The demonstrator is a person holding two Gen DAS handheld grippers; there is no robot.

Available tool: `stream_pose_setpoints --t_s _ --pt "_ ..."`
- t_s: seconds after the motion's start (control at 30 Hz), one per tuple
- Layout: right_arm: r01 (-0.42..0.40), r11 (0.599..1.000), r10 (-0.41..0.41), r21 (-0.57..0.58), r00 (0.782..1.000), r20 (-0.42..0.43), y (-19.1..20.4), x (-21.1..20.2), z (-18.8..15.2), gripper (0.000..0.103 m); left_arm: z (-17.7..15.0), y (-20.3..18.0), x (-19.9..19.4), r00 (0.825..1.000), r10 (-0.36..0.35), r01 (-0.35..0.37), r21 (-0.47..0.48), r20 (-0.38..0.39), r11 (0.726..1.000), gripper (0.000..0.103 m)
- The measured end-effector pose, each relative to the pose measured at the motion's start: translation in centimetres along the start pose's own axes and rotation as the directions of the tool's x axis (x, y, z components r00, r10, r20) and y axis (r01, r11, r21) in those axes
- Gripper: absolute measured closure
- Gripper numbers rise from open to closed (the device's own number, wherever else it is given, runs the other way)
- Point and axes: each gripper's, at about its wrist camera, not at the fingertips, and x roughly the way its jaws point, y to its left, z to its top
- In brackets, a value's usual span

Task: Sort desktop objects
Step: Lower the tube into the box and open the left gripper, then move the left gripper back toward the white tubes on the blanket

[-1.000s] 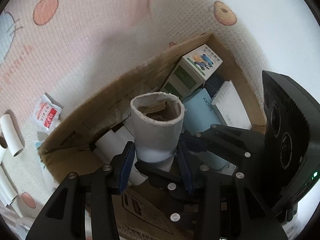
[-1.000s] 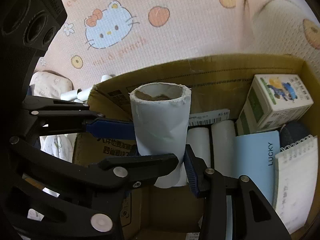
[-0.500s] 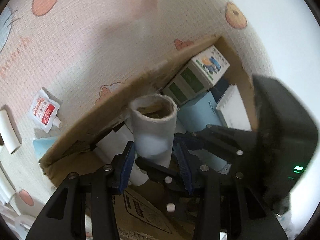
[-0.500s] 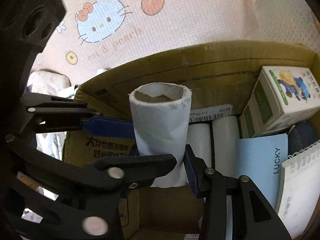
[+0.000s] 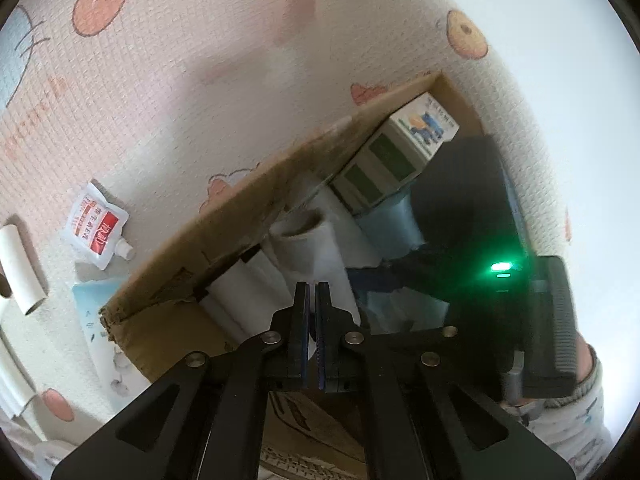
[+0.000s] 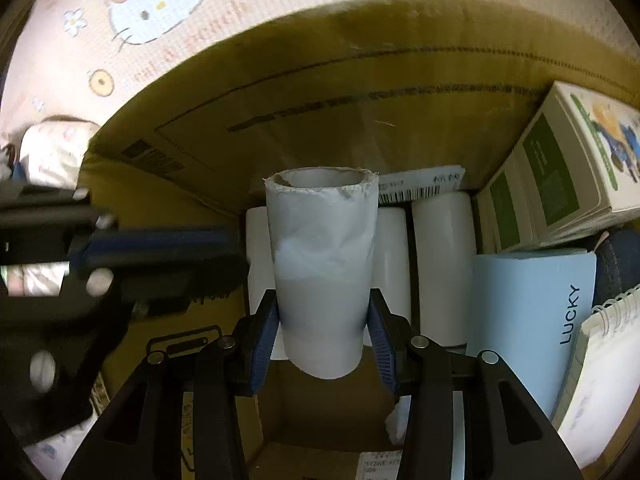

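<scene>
- While the right gripper [image 6: 324,344] points down into the cardboard box [image 6: 360,92], its blue pads clamp one white paper tube [image 6: 324,272] low on its body; jaws part-open, set to the tube's width.
- Tube is upright, ragged open end up, inside the box and just in front of the far wall.
- Left gripper [image 5: 312,292]: jaws together, only a sliver of gap, nothing between them. It sits beside the tube, not touching it, as far as the left wrist view shows.
- Same tube in the left view [image 5: 308,248], standing among the rolls.
- Count in the box, right wrist view:
- white rolls lying side by side behind the held tube: 3 visible [image 6: 440,264], partly hidden, so the count may be short
- green-and-white carton [image 6: 560,176]: 1, tilted against the right-hand corner
- pale blue booklet marked LUCKY [image 6: 532,320]: 1
- spiral notepad [image 6: 600,368]: 1, at the right edge, touching the booklet
- dark blue item [image 6: 616,264] behind the booklet: 1, too hidden to identify
- barcode label [image 6: 420,188]: 1, on the far wall
- Outside the box, left wrist view, on the cartoon-print cloth [image 5: 180,92]:
- red-and-white spouted pouch [image 5: 94,230]: 1
- bare tube [image 5: 20,268]: 1 clearly, more white pieces at the left edge, cut off
- pale blue sheet [image 5: 96,320]: 1, against the box corner
- Patterned sleeve [image 5: 576,424] shows behind the right gripper's body.
</scene>
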Motion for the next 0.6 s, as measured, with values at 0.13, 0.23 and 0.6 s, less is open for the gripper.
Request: stream_pose_setpoints --t_s 0.13,0.23,0.6 --pt "0.041 0.999 -0.043 -0.028 0.997 -0.068 0.1 1.1 0.3 0.062 -0.2 0.4 -0.6 1.0 -0.017 0.018 -0.017 0.02 1.0 0.1" --pt "0.063 0.997 -0.067 -0.042 0.993 -0.093 0.2 1.8 0.6 0.062 -0.4 0.7 -1.0 0.999 -0.034 0.034 -0.005 0.034 0.999 0.1" --pt "0.065 0.996 -0.07 -0.057 0.994 -0.086 -0.4 1.9 2.0 0.062 -1.1 -0.3 -2.5 0.99 -0.087 0.087 0.002 0.11 0.996 0.1"
